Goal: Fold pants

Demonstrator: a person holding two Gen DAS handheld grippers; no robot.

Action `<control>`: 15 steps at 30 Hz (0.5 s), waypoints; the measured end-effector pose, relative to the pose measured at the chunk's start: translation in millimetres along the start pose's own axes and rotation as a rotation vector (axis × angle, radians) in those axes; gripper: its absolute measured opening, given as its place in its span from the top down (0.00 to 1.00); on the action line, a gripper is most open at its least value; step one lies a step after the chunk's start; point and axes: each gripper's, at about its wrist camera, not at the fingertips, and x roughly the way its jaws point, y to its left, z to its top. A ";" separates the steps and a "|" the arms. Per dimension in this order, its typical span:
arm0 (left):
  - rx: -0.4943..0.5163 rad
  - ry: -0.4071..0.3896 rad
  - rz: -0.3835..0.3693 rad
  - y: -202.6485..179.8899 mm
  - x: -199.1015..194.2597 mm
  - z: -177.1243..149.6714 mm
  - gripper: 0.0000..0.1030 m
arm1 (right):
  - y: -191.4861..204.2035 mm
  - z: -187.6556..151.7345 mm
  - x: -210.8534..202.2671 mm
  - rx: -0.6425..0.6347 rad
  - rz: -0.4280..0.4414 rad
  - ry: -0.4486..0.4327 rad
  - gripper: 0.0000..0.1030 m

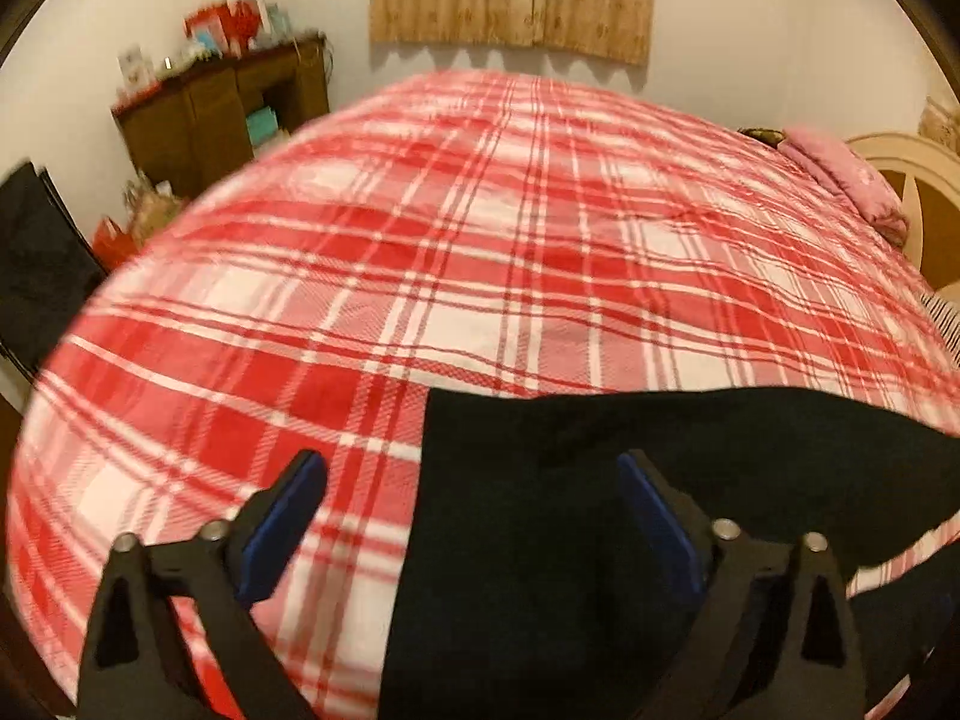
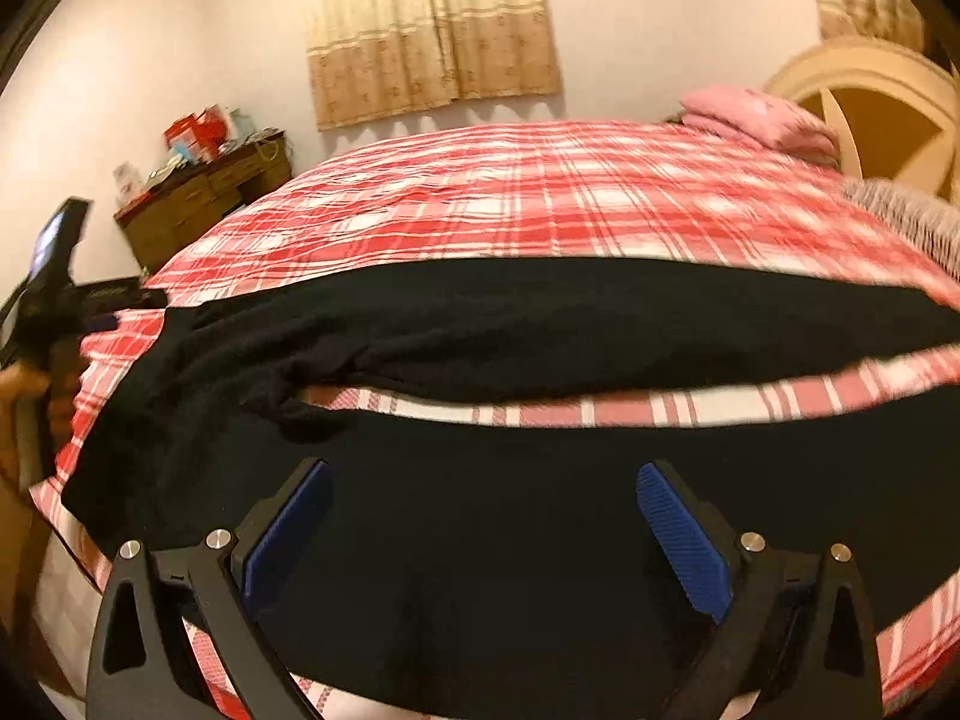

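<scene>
The black pants (image 2: 540, 324) lie spread flat on the red plaid bed (image 2: 540, 204), plain dark soft cloth. One leg stretches from nine o'clock across to three o'clock; the other runs nearer, a strip of plaid showing between them, bunched wrinkles at the left end.

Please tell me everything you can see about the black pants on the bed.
The pants are plain black, of a soft, matte cloth. They lie spread out across the red and white checked blanket, with the two legs apart and a strip of blanket showing between them. One end is bunched and wrinkled. Both grippers stand open above the cloth; neither one pinches it.
</scene>
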 end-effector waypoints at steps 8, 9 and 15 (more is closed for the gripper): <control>-0.035 0.088 -0.091 2.2 39.5 1.1 0.32 | -3.5 0.7 17.0 0.018 0.007 0.050 0.01; -0.033 0.073 -0.100 2.6 39.3 2.0 0.32 | -3.3 0.2 17.9 0.015 0.004 0.052 0.01; -0.014 0.043 -0.113 6.0 42.5 5.2 0.78 | -16.5 17.1 22.2 -0.002 0.026 0.058 0.01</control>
